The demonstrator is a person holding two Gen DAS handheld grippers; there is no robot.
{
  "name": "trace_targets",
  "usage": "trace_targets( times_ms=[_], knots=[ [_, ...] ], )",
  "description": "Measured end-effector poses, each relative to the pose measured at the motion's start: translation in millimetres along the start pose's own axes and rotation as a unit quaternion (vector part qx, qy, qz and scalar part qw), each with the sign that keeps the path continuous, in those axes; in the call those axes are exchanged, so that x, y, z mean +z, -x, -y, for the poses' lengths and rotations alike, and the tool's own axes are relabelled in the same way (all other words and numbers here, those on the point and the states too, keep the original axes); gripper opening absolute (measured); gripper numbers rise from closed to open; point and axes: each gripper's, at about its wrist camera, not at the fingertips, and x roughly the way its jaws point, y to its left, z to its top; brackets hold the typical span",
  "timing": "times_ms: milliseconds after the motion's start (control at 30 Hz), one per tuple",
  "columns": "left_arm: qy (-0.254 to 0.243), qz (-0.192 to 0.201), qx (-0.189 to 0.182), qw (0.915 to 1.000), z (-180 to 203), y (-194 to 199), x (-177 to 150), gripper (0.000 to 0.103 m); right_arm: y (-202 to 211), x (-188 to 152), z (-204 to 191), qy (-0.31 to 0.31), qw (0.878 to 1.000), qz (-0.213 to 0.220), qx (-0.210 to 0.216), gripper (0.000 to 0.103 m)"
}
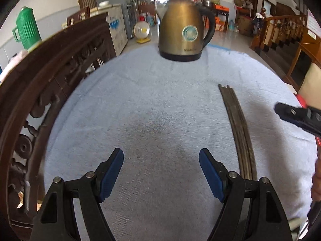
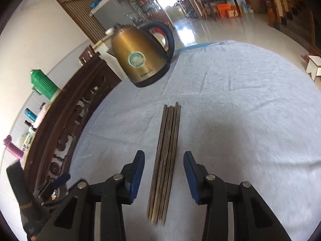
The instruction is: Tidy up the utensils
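The left gripper point(image 1: 161, 156) tilts downward, its blue-padded fingers point(image 1: 112, 172) spread wide with nothing between them. The right gripper point(image 2: 164, 160) also tilts downward, its fingers point(image 2: 138, 172) apart and pressing on nothing. From the left wrist view, the right gripper juts in at the right edge.

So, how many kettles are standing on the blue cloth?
1. The kettle stands at the far end of the blue cloth, beyond the bundle of chopsticks. No other kettle shows in either view.
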Motion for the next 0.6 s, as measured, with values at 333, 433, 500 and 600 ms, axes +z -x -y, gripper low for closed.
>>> trace_targets(
  times_ms=[333, 433, 500, 600],
  knots=[
    [-0.005, -0.034, -0.011, 0.9994, 2.3, -34.1, 18.3, 0.078, -98.7, 28.3, -7.4, 0.019, 0.995, -0.074, -0.065, 0.027],
    [-0.01, -0.038, -0.028, 0.9988, 9.5, -46.0, 26.9, 0.078, -99.8, 24.7, -6.4, 0.052, 0.991, -0.069, -0.101, 0.017],
    [-0.012, -0.04, -0.037, 0.9985, 15.2, -53.1, 32.4, 0.078, -93.1, 27.4, 5.2, 0.045, 0.99, -0.06, -0.122, 0.017],
    [-0.02, -0.043, -0.067, 0.9966, 33.9, -66.8, 42.5, 0.078, -83.5, 35.1, 28.5, 0.016, 0.991, -0.05, -0.123, 0.018]
  ],
)
